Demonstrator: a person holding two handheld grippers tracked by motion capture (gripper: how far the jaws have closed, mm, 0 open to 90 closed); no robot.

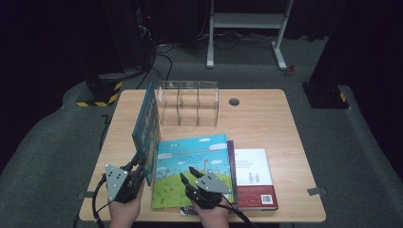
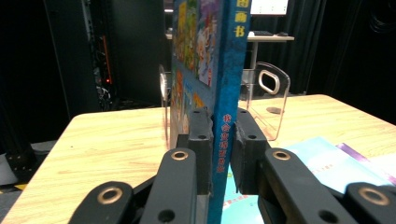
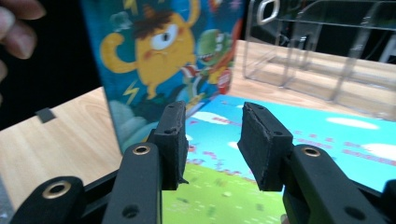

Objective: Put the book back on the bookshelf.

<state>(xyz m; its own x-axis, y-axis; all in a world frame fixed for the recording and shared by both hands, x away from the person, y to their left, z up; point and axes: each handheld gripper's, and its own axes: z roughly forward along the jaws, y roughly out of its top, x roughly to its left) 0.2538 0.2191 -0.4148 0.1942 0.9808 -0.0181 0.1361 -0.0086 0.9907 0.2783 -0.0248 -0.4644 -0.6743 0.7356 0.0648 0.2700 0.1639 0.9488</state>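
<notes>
"Two books lie flat at the near edge of the table (image 1: 266, 109), and a third, the blue monster book (image 1: 146, 130), stands on edge at their left. How should it go into the clear rack (image 1: 188, 102)?"

"Keep it upright. The left gripper (image 1: 139, 167) has its jaws pinching the spine low down, as the left gripper view shows (image 2: 228, 116), so the top is free to sway. I would move slowly and watch that the cover does not lean."

"And the right gripper (image 1: 189, 176)?"

"Its jaws stand spread over the green meadow book (image 1: 194, 171) with nothing between them. It could steady the tall book's cover from the right, I think, if it starts to tip."

"Where is the rack from there?"

"Far side of the table, just right of the book's far end. Line the book's edge up with a slot between the dividers before pushing in; a skewed entry would likely catch on the clear wall."
</notes>
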